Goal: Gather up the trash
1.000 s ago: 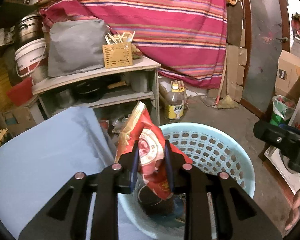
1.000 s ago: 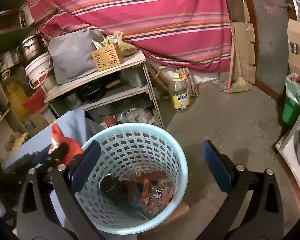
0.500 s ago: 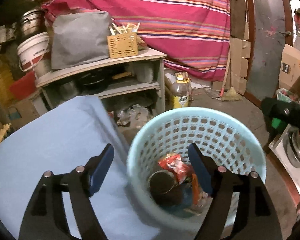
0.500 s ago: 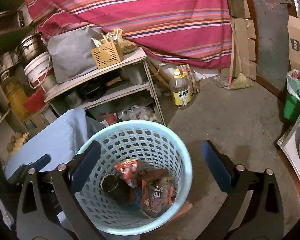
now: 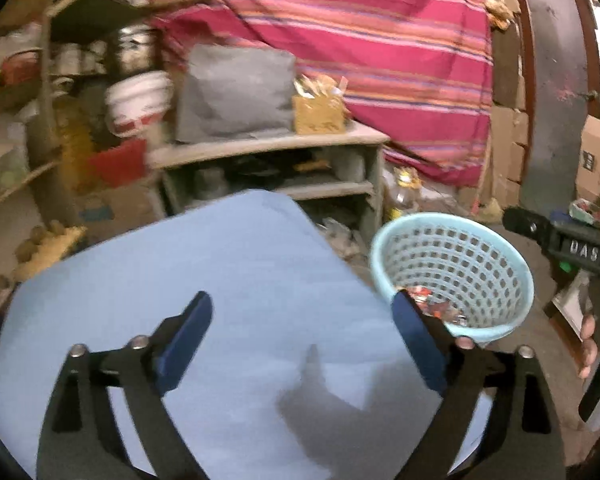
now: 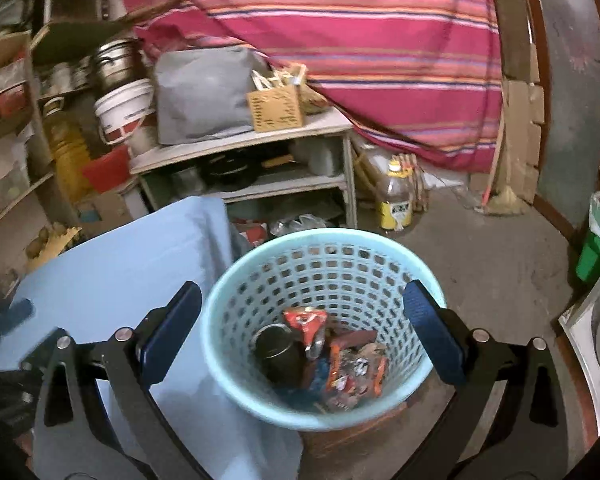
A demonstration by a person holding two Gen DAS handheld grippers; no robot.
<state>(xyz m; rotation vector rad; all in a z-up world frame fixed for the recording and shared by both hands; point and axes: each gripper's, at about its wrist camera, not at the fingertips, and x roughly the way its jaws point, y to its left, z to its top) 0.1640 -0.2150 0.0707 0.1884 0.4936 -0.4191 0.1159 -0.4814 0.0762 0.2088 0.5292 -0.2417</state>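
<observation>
A light blue perforated basket (image 6: 324,248) stands on the floor beside a table with a light blue cloth (image 6: 132,264). It holds red snack wrappers (image 6: 306,322) and a dark can (image 6: 274,346). My right gripper (image 6: 302,330) is open and empty above the basket. My left gripper (image 5: 302,338) is open and empty over the blue cloth (image 5: 220,288), with the basket (image 5: 452,256) to its right. The right gripper's body shows at the right edge of the left wrist view (image 5: 572,246).
A wooden shelf unit (image 6: 244,148) with a grey bag, a yellow holder and pots stands behind the table. An oil bottle (image 6: 396,200) sits on the floor by a striped red curtain (image 6: 360,40). A green bin (image 6: 598,236) is at the right.
My left gripper opened and dropped the red snack wrapper into the basket, then drew back left over the blue cloth. The right gripper stayed open above the basket.
</observation>
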